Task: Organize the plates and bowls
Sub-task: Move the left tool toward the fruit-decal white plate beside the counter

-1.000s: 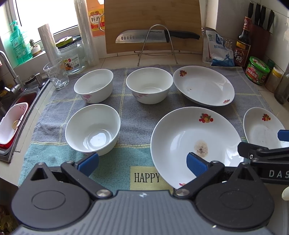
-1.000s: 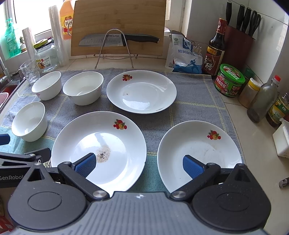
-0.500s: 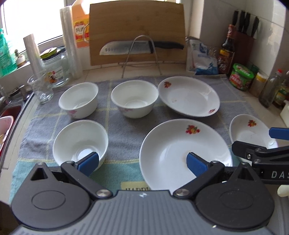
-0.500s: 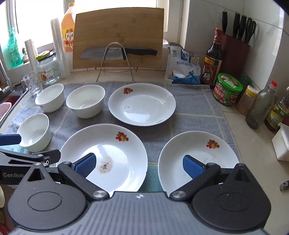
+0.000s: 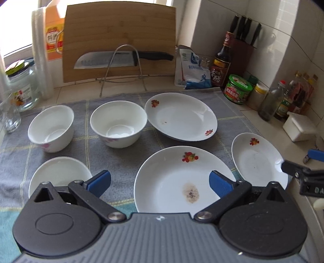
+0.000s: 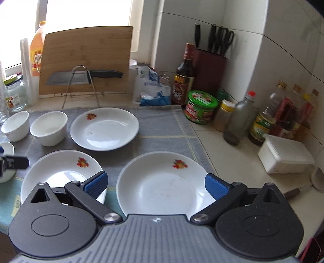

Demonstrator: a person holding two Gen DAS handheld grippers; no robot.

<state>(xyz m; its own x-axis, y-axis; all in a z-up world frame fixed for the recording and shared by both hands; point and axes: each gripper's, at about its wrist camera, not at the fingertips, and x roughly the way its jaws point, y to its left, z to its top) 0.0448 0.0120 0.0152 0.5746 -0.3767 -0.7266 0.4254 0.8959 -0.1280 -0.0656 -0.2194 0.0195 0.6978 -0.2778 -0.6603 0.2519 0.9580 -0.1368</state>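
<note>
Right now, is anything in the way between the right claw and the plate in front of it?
No, nothing visible. The right claw is open and hangs over the near plate, with only air between its blue fingers. The neighbouring stained plate sits apart to the left on the towel.

Kitchen corner: white tiled walls (image 6: 283,40) meeting; window (image 6: 81,12) letting in daylight; pale tiled table (image 6: 232,161) running beneath.

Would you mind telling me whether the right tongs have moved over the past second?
Yes: the right tongs swung rightward, now centred over the right-hand plate.
</note>
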